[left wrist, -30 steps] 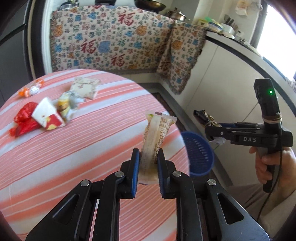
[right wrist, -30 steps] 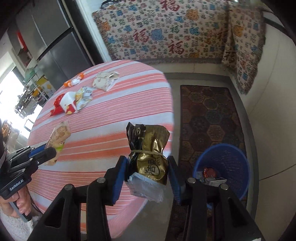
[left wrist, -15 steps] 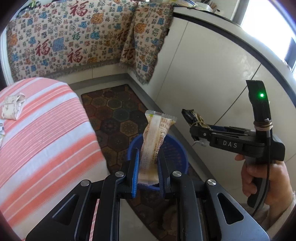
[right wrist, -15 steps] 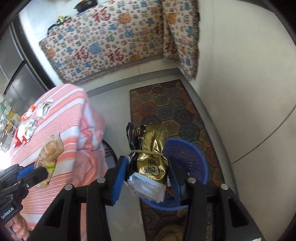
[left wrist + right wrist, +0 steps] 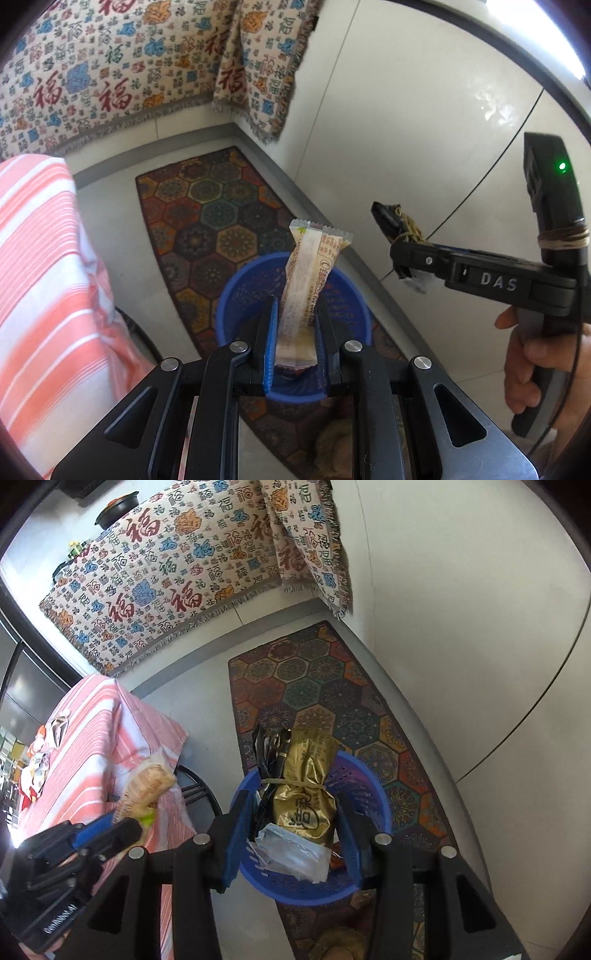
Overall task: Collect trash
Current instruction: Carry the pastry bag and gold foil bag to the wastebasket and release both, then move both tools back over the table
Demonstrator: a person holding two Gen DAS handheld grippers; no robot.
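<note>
My left gripper is shut on a long beige snack wrapper and holds it upright over the blue mesh bin on the floor. My right gripper is shut on a gold and black foil bag with a clear plastic piece under it, held right above the same bin. The right gripper also shows in the left wrist view, to the right of the bin. The left gripper with its wrapper shows in the right wrist view.
The round table with a pink striped cloth stands left of the bin; several wrappers lie on it. A patterned rug lies under the bin. White cabinet fronts rise on the right, a patterned cloth hangs behind.
Both grippers have swung from over the table to above the blue bin on the floor, each still holding its piece of trash. The bin now sits directly under both.
</note>
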